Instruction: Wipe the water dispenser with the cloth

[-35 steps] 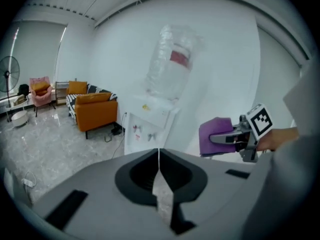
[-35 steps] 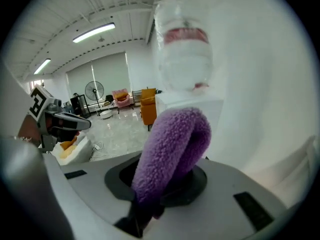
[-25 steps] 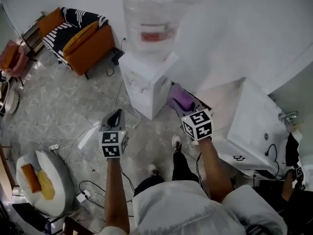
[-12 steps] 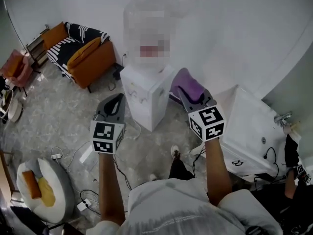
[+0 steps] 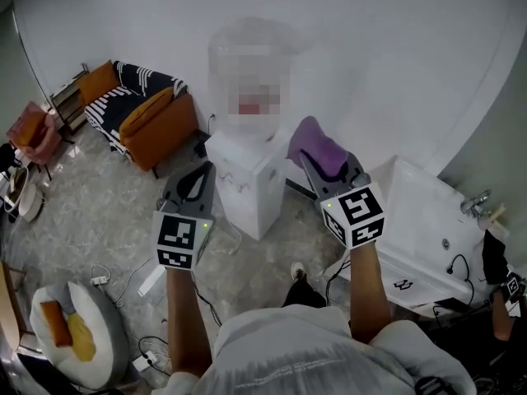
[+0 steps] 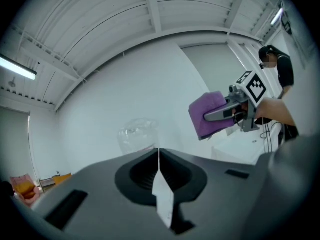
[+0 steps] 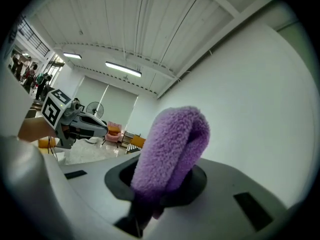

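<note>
The white water dispenser (image 5: 247, 183) stands against the wall with a clear bottle (image 5: 249, 76) on top; the bottle (image 6: 136, 134) also shows in the left gripper view. My right gripper (image 5: 323, 169) is shut on a folded purple cloth (image 5: 316, 147), held up just right of the dispenser's top and apart from it. In the right gripper view the cloth (image 7: 171, 146) sticks up out of the jaws. My left gripper (image 5: 194, 183) hovers at the dispenser's left front, jaws shut with nothing in them (image 6: 159, 151).
An orange sofa (image 5: 155, 115) with striped cushions stands at the back left. A white sink unit (image 5: 428, 220) is on the right, with a person in black (image 5: 496, 263) beyond it. Cables (image 5: 210, 299) and a grey round cushion (image 5: 70, 319) lie on the floor.
Both grippers have risen and moved toward the dispenser. The right one carried the purple cloth from low beside the dispenser up to the level of its top.
</note>
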`<state>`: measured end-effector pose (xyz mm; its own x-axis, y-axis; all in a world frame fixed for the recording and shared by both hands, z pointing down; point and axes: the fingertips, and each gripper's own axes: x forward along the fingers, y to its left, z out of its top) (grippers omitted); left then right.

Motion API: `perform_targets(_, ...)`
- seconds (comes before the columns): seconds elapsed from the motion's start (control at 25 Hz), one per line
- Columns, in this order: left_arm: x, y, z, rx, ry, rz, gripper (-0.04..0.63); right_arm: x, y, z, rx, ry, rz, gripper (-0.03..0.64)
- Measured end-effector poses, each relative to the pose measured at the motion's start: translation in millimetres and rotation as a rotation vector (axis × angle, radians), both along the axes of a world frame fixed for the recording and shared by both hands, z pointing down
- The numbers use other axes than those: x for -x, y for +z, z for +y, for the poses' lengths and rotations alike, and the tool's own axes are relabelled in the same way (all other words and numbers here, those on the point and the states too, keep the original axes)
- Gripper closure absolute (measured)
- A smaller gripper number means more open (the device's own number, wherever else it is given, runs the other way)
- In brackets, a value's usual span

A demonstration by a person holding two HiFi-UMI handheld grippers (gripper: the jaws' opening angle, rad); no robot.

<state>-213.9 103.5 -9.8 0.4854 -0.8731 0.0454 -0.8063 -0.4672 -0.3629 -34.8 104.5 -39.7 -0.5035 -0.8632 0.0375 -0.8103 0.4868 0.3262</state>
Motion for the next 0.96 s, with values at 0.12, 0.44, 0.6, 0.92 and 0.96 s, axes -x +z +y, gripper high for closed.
perform_targets(0.12, -5, -11, 5, -0.017, 0.008, 0.009, 0.577, -3, -8, 6, -0.02, -0.006, -0.002, 0.535)
perform_targets(0.44, -14, -10, 7, -0.001, 0.032, 0.027, 0.577, -5, 4, 9, 0.004, -0.017, -0.002, 0.535)
perform_targets(0.6, -19, -2, 5, 0.02, 0.047, 0.024, 0.577, -4, 9, 10, 0.027, -0.048, -0.021, 0.535)
perform_targets(0.92, -23, 6, 2, 0.041, 0.061, 0.02, 0.577, -3, 12, 10, 0.035, -0.081, -0.017, 0.535)
perform_targets(0.96, -23, 7, 1, 0.046, 0.06, 0.021, 0.577, -3, 13, 9, 0.038, -0.085, -0.018, 0.535)
